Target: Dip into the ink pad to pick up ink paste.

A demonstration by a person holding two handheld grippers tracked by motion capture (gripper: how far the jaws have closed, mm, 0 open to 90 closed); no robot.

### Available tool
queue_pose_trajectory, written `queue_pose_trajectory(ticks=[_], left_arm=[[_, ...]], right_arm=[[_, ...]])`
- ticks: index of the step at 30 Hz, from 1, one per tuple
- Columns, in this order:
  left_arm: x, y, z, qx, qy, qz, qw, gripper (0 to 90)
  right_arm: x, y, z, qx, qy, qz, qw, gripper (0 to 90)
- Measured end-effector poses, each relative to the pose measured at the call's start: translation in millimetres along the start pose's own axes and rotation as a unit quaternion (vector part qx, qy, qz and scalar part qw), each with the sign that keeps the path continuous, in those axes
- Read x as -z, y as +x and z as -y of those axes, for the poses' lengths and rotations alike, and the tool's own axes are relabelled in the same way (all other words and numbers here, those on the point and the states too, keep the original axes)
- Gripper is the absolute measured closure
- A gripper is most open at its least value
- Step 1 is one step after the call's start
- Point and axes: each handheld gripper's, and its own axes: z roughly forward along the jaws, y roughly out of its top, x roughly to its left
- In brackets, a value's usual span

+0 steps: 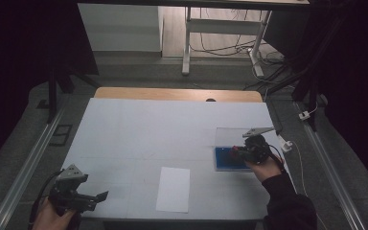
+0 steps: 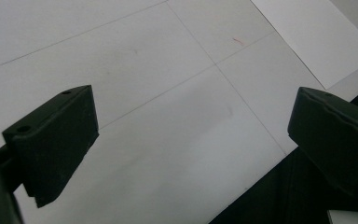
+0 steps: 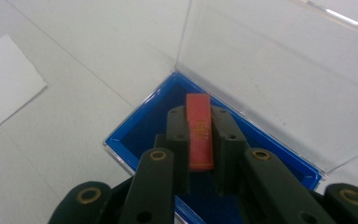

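1. Over at the right of the worktop (image 1: 139, 129), the right tool (image 3: 199, 122) hangs above an open blue case (image 3: 135, 133).
2. Its jaws are clenched on a thin red bar (image 3: 199, 130), which stands on edge between the pads and sticks out a little past their tips.
3. From the right gripper view, the bar sits over the case's blue inside, toward its middle; I cannot tell whether it touches the bottom.
4. A clear lid (image 3: 279, 70) rises tilted back from the case's far edge.
5. From the high view, the right tool (image 1: 239, 152) points left over the case (image 1: 225, 160), with a dark-sleeved arm behind it.
6. At the near left corner, the left tool (image 1: 103, 195) is held low by a hand (image 1: 48, 218), well apart from the case.
7. Its jaws stand wide and released, with nothing between them but bare worktop (image 2: 168, 140).
8. A white sheet (image 1: 173, 189) lies flat near the front edge, between the two tools; its corner also appears in the left gripper view (image 2: 317, 37) and the right gripper view (image 3: 4, 79).
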Motion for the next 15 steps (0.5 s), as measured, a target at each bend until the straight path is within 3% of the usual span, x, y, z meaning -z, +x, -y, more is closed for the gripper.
queue_pose_trajectory(ticks=[9,15], left_arm=[[0.2,-0.1,0.1,-0.001,0.0,-0.001,1.0,1.9],[0.1,-0.3,0.0,-0.001,0.0,-0.001,1.0,1.9]], right_arm=[[-15.4,5.7,0.5,0.031,0.031,0.007,0.999,79.9],[-20.2,5.7,2.0,0.034,0.04,0.01,0.9985,79.9]])
